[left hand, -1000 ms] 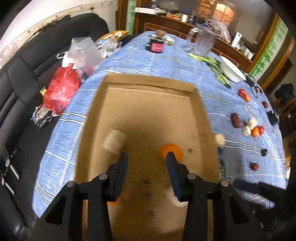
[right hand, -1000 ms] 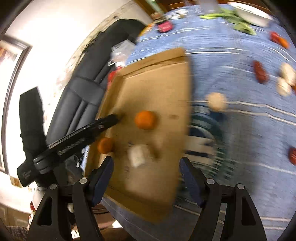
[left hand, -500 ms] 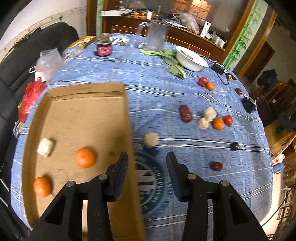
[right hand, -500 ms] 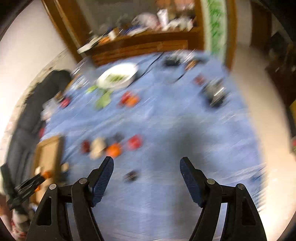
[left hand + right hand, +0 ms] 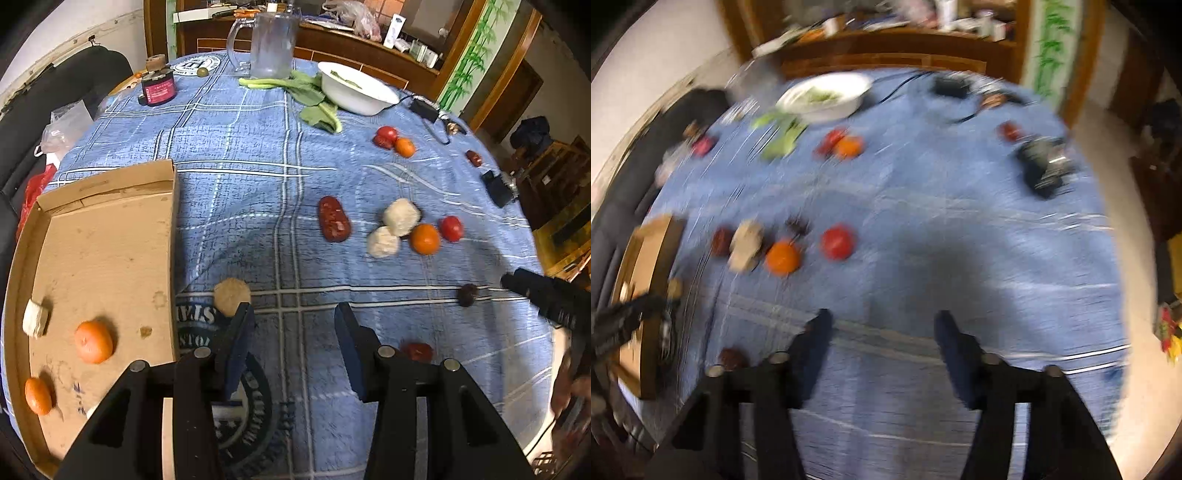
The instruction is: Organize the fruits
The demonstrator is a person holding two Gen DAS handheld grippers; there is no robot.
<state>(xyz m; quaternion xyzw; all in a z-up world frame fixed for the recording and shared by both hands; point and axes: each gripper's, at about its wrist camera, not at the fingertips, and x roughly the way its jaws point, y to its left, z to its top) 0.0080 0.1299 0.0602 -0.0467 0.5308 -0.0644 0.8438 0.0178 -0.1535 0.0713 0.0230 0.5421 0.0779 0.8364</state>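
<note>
Both tools are empty: the left tool (image 5: pixel 291 314) is narrowly parted above the desk (image 5: pixel 258 155), and the right tool (image 5: pixel 882 321) has just been closing, nothing between its jaws. The box (image 5: pixel 110 236) holds two oranges, with more fruit scattered on the cloth. The nearest is the tan round fruit (image 5: pixel 232 295) just beside the left tool's finger, so I would widen that tool and centre it before pinching gently.

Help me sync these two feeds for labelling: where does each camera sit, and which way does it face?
Left wrist: on the left hand-held gripper, angled down at the blue tablecloth beside the cardboard tray; its two open fingers show.
Right wrist: on the right hand-held gripper, angled down over the cloth nearer the table's right edge, blurred; its fingers, just closing on nothing, show.
Shared: white bowl, orange fruit, tray, and each other's gripper.
</note>
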